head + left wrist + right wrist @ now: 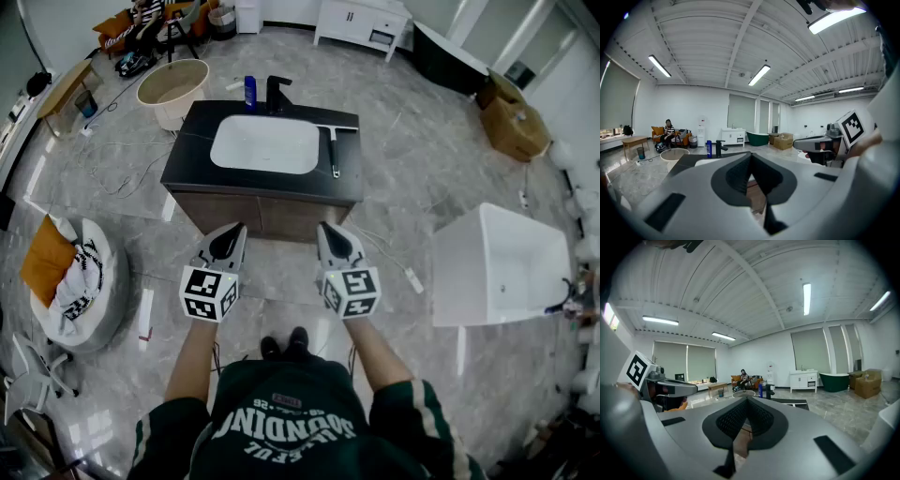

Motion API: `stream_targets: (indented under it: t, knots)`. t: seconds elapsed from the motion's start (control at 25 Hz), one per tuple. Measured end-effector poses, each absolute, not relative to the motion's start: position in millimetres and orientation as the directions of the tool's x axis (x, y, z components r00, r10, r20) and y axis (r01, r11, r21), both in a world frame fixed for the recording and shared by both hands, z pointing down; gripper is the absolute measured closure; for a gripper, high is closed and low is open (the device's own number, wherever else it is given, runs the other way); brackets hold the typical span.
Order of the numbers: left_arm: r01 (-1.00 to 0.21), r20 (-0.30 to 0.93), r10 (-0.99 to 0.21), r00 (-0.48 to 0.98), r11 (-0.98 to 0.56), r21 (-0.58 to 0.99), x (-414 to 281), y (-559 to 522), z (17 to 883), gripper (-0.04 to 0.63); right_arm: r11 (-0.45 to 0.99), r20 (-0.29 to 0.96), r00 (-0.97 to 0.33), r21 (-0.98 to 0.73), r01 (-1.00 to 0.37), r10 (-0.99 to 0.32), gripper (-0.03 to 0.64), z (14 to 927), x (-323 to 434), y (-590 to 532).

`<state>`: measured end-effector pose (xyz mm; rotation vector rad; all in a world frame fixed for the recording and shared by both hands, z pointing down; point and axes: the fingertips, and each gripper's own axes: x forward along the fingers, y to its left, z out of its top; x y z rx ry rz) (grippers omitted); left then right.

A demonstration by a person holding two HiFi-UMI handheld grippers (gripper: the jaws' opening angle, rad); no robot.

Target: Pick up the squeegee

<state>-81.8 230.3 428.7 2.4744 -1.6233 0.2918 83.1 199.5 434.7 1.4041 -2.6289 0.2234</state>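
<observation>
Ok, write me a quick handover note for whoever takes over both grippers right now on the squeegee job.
Left gripper: jaws shut, empty, held out in front of the person, short of the vanity.
Right gripper: jaws shut, empty, alongside the left one.
Squeegee: lies flat on the dark vanity top, right of the white basin, handle pointing toward the person.
Done: nothing yet; the squeegee is untouched.
Left: step up to the vanity, open a gripper (probably the right, since the squeegee is on that side), close on the handle and lift.
</observation>
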Motion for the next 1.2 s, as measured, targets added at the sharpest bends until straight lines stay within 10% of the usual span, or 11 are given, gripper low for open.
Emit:
stream_targets:
  t: [1.2]
  knots:
    - [-0.949, 0.278, -0.908, 0.313, -0.305, 0.075, -37, 191, 448, 0.594, 0.600, 0.238, -0.607, -0.113, -0.792, -0.758, 0.617, 464, 122, 154]
